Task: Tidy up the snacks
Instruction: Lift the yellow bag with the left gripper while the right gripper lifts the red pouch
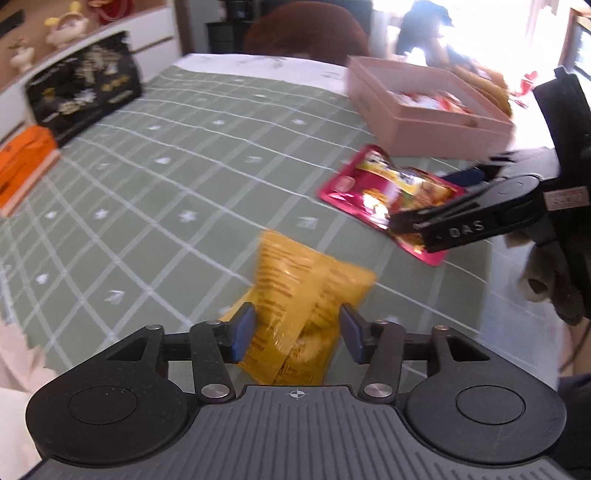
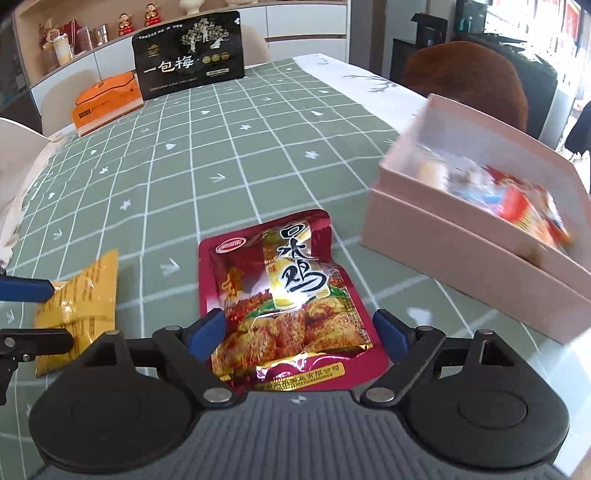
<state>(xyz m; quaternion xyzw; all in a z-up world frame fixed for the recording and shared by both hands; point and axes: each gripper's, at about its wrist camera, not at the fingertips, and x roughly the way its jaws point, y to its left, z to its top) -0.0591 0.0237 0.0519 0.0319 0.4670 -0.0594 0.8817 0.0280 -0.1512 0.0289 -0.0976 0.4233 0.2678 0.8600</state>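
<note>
A yellow snack packet (image 1: 299, 306) lies on the green checked tablecloth, between the open fingers of my left gripper (image 1: 297, 332); it also shows in the right wrist view (image 2: 79, 295). A red chicken snack pouch (image 2: 284, 302) lies flat between the open fingers of my right gripper (image 2: 299, 330); it shows in the left wrist view (image 1: 388, 192) with the right gripper (image 1: 439, 206) over its near end. A pink box (image 2: 461, 254) holding several snacks stands to the right; it also shows in the left wrist view (image 1: 402, 125).
A black bag with gold print (image 2: 188, 55) stands upright at the table's far side, an orange box (image 2: 107, 101) beside it. A brown chair (image 2: 465, 81) stands behind the table. A shelf with figurines (image 2: 136, 20) lines the back wall.
</note>
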